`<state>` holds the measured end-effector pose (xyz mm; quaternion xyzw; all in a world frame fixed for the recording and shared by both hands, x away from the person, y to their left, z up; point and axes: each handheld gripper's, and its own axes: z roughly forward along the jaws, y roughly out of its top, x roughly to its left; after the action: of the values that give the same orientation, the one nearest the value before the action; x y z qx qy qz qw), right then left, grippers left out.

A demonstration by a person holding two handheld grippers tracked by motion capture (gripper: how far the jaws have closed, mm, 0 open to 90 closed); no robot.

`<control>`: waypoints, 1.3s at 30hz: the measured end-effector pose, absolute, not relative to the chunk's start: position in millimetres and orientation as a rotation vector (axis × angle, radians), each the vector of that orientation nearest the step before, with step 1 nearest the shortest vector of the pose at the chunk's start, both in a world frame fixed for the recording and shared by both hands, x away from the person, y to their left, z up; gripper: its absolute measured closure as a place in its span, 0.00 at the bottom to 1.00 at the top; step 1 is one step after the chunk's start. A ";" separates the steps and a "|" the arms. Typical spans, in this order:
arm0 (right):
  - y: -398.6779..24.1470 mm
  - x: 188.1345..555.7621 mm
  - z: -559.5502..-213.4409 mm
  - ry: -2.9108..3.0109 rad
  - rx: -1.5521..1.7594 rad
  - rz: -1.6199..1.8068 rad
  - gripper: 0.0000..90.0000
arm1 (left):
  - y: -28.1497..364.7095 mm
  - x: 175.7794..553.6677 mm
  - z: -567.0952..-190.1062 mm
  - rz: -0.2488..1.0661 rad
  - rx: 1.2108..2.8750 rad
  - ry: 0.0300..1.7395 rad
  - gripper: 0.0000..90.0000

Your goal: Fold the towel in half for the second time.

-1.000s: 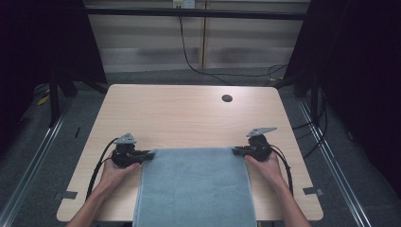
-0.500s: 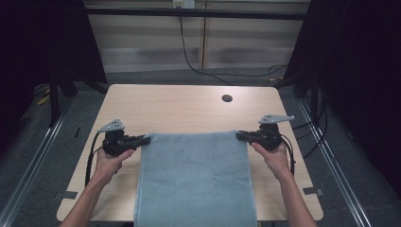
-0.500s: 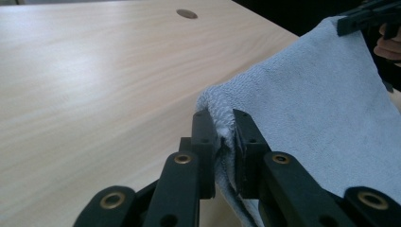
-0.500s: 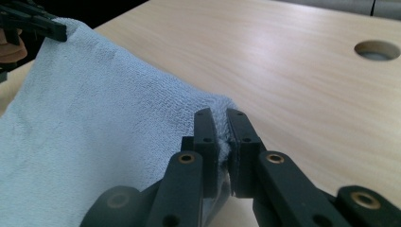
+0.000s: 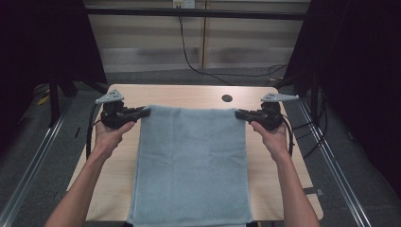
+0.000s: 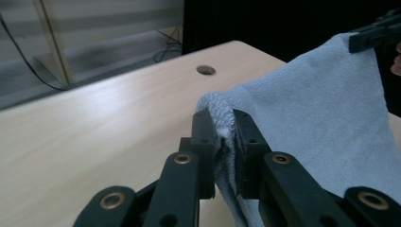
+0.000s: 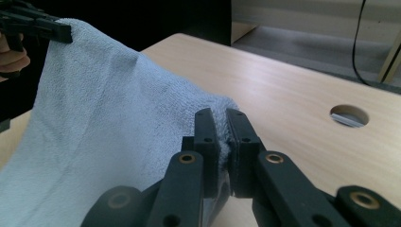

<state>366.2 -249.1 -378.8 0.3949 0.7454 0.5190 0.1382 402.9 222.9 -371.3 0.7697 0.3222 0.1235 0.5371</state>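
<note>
at the near edge of the tabletop (image 5: 279, 179) the towel (image 5: 191, 165) hangs a little over, toward the person, and from there it lies flat and long across the wood. both forearms come in along its two sides.

further in, the far edge of the towel is lifted off the wood and stretched between the two hands. the left tool (image 5: 142, 112) is clamped on the far left corner; in the left gripper view its jaws press the thick terry fold between them. the right tool (image 5: 242, 114) is closed the same way on the far right corner, and in the right gripper view the cloth bulges just past the jaws. the edge between them looks straight, with only a small sag.

i think the step in hand is to spread or to pull the towel by these corners. to do it well, both hands should go at the same height and the same speed, so the edge stays tight and parallel to the tabletop edge. the grip is only on the corner tips, so a hard pull could slip one out; gentle tension is better.

beyond the towel the wood is bare up to a round cable hole (image 5: 227, 98), then the floor with a black cable (image 5: 189, 56).
</note>
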 end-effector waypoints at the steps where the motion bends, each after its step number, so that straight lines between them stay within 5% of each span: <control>1: -250.1 368.4 -375.0 2.145 1.143 1.502 0.94 | 223.4 405.8 -367.9 0.306 1.829 0.772 0.90; 14: -246.8 388.2 -352.1 2.119 1.113 1.477 0.94 | 221.8 412.8 -366.5 0.331 1.836 0.748 0.90; 39: -248.9 263.4 -405.0 2.283 0.973 1.488 0.93 | 253.9 304.1 -426.6 0.240 1.874 0.646 0.89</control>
<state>263.4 -248.9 -405.0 0.3337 0.7830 0.5102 0.1238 304.1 253.9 -426.6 0.7890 0.2719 0.1012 0.5416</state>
